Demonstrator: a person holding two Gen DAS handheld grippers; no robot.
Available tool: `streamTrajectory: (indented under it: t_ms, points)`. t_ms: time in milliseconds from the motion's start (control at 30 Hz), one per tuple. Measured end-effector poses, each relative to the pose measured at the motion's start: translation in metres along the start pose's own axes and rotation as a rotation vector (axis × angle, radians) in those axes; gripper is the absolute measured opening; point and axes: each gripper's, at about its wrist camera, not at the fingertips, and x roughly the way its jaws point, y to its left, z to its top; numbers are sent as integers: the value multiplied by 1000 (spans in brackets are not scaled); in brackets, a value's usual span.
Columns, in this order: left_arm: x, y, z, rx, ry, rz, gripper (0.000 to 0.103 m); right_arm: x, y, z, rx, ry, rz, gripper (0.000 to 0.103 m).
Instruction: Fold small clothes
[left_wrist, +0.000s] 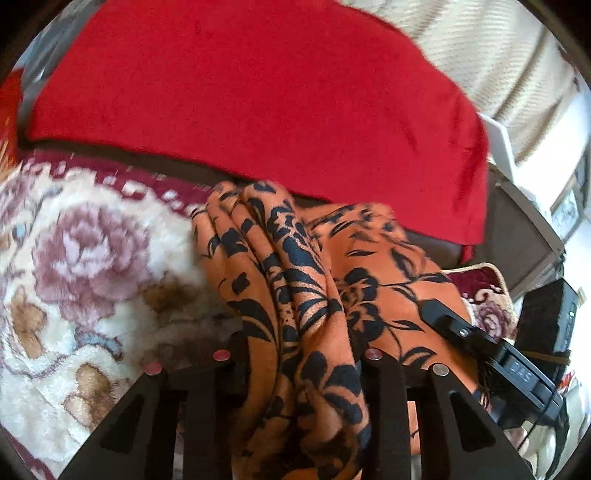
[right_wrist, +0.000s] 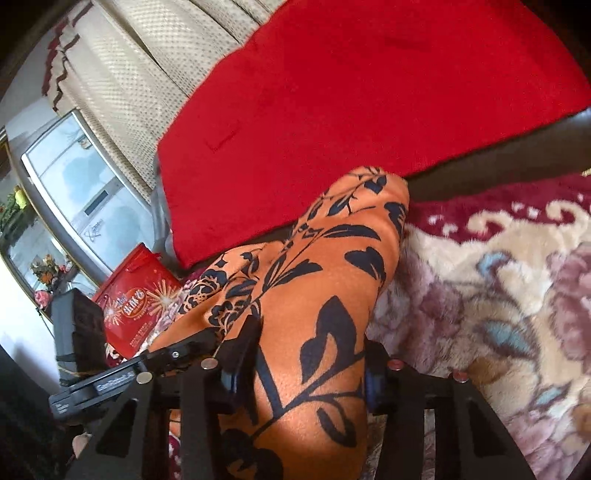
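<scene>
The orange garment with black floral print (left_wrist: 295, 295) is lying bunched on the floral plush blanket (left_wrist: 74, 258), just in front of the red cushion (left_wrist: 258, 103) that is resting behind the blanket; in the left wrist view the cloth is gathering into long folds that are running from the cushion's lower edge down between the fingers of the left gripper (left_wrist: 299, 373), and those fingers are closing on the fabric from both sides, gripping it; the right gripper (left_wrist: 480, 339) is showing to the right of the folds, lying against the same cloth. In the right wrist view the garment (right_wrist: 317, 314) is stretching as a smoother band from the cushion (right_wrist: 351, 92) toward the camera, passing between the fingers of the right gripper (right_wrist: 306, 369), which are clamping it; the blanket (right_wrist: 498, 295) is spreading to the right of the garment; a red printed bag (right_wrist: 136, 291) is sitting to the garment's left, below the cushion's corner, with a beige curtain (right_wrist: 122, 85) hanging beyond it.
</scene>
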Motion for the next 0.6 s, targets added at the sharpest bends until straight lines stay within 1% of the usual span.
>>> streamTrajectory:
  t_ms: [33, 67, 167, 267, 333, 467, 533, 600]
  points:
    - [-7, -12, 1, 23, -16, -10, 35, -6, 1, 2, -3, -15, 2, 49]
    - [-14, -16, 0, 37, -25, -15, 35, -15, 1, 4, -7, -35, 6, 48]
    - [-25, -42, -4, 90, -55, -39, 35, -43, -2, 11, -6, -72, 27, 48]
    - [-27, -66, -12, 121, -50, -70, 34, -78, -6, 11, -36, -116, 24, 48]
    - [-24, -85, -22, 151, -34, -72, 35, -98, -11, 8, -40, -129, 15, 48]
    - [-9, -112, -43, 219, 24, -42, 35, -127, -31, -3, -23, -124, -11, 48]
    - [1, -116, -53, 244, 69, 0, 35, -134, -41, -7, -21, -115, -24, 48]
    - [14, -115, -65, 253, 131, 55, 35, -132, -57, -15, 10, -83, -27, 48]
